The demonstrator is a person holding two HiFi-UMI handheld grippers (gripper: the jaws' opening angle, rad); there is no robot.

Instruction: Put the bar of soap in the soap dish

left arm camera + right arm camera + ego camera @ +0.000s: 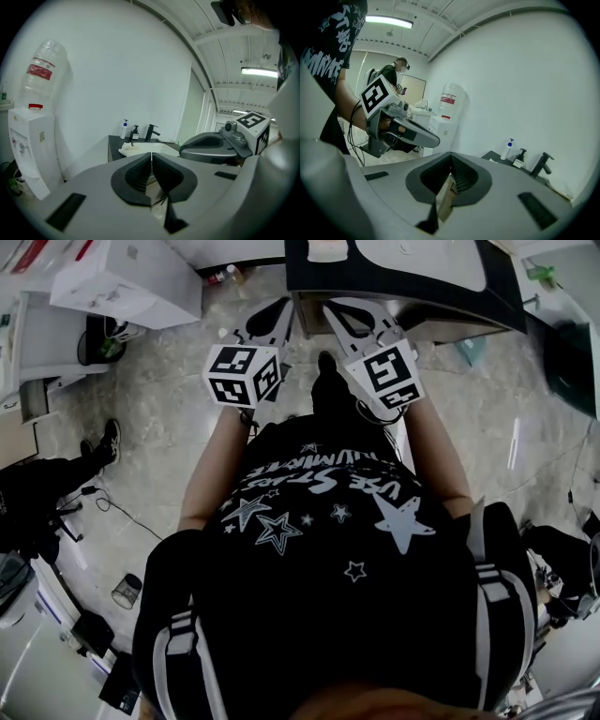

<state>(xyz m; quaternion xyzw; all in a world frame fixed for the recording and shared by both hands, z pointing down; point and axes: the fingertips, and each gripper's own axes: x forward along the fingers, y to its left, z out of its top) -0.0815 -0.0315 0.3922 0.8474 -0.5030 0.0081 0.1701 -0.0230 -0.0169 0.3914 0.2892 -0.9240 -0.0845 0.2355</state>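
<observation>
Both your claws are pressed together with nothing in them. Left gripper (151, 157): pads meet, nothing pinched. Right gripper (451, 165): same, with only a brown strip showing through the gap below the pads. In the head view they sit side by side at upper middle, tips near the edge of the black counter (412, 298).

Soap: a pale lump (328, 249) with a peach top lies on the counter at the very top of the head view, just left of the white sink (154, 149). It's too small to tell whether it's the bar, the dish, or the bar in the dish. Neither claw touches it.

Along the wall behind the sink stand a white pump bottle (124, 129), a dark dispenser (135, 132) and a black tap (151, 132). You can't see the fill level of either.

Upper left of the left gripper view, a clear jug (44, 70) sits upside down on a white cooler (30, 150). Its contents can't be told.
</observation>
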